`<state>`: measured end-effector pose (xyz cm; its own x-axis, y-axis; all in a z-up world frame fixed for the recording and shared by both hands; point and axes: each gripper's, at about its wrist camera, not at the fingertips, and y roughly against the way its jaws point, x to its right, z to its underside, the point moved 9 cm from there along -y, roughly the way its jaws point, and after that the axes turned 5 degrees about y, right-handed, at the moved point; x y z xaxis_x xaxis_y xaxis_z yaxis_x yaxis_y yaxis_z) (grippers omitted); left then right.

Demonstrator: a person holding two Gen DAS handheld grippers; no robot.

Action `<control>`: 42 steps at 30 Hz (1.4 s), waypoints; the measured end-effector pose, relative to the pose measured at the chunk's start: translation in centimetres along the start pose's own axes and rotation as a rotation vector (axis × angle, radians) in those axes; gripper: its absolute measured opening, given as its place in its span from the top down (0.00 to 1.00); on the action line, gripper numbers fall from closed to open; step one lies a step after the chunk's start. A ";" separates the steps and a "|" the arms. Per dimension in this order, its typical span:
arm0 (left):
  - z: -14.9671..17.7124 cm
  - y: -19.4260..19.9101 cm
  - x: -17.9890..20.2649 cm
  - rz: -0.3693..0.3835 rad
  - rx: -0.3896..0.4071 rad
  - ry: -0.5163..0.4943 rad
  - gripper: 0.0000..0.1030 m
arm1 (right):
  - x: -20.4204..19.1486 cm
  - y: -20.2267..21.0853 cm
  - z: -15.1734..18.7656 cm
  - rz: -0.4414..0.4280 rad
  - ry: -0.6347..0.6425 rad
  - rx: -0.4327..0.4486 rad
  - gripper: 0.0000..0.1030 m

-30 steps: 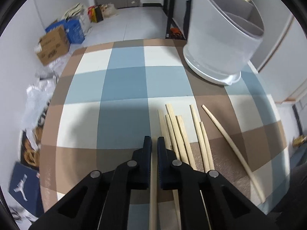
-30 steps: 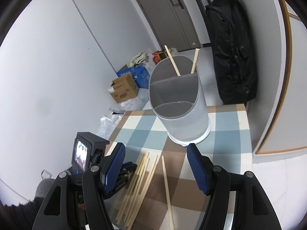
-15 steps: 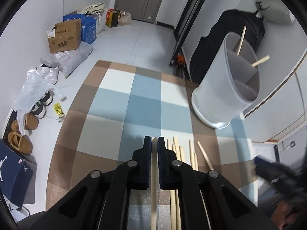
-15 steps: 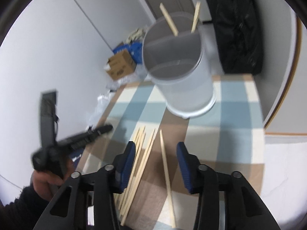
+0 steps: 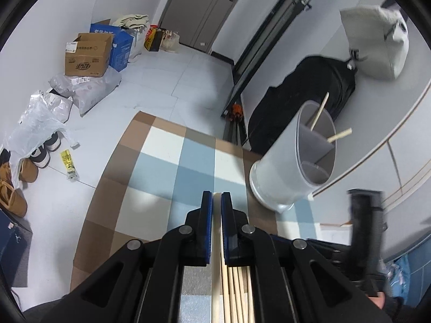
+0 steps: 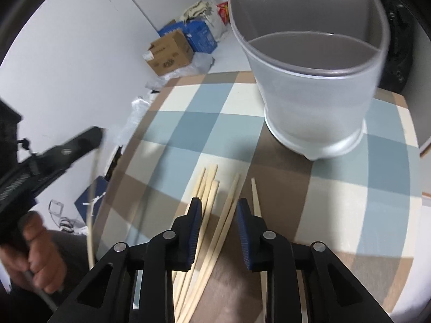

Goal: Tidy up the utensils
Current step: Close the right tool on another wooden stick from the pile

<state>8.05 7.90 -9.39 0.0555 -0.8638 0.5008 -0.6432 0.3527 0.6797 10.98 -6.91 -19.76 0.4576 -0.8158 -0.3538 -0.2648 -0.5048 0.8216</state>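
My left gripper (image 5: 216, 197) is shut on a wooden chopstick (image 5: 216, 255) and holds it high above the checked table (image 5: 172, 177). It shows blurred at the left of the right wrist view (image 6: 67, 148), the chopstick (image 6: 91, 210) hanging from it. A grey divided utensil holder (image 5: 291, 172) with two chopsticks stands at the far right; it shows in the right wrist view (image 6: 315, 80). My right gripper (image 6: 218, 204) is open just above several loose chopsticks (image 6: 212, 202) on the table (image 6: 172, 132).
Boxes (image 5: 89, 53), bags and shoes (image 5: 40, 150) lie on the floor left of the table. A black bag (image 5: 301, 102) hangs behind the holder. A lone chopstick (image 6: 256, 202) lies right of the bundle.
My left gripper has lifted up and back with the chopstick. My right gripper has come down and forward over the loose chopsticks, its jaws narrower.
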 end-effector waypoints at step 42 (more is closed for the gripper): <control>-2.0 1.1 -0.9 -0.019 0.200 0.083 0.98 | -0.1 -3.7 -0.8 0.191 0.168 -0.177 0.86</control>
<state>8.83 9.82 -8.00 0.1267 -0.8340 0.5371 -0.7798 0.2509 0.5736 12.60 -4.77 -22.43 0.5519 -0.8253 -0.1190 -0.2144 -0.2784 0.9363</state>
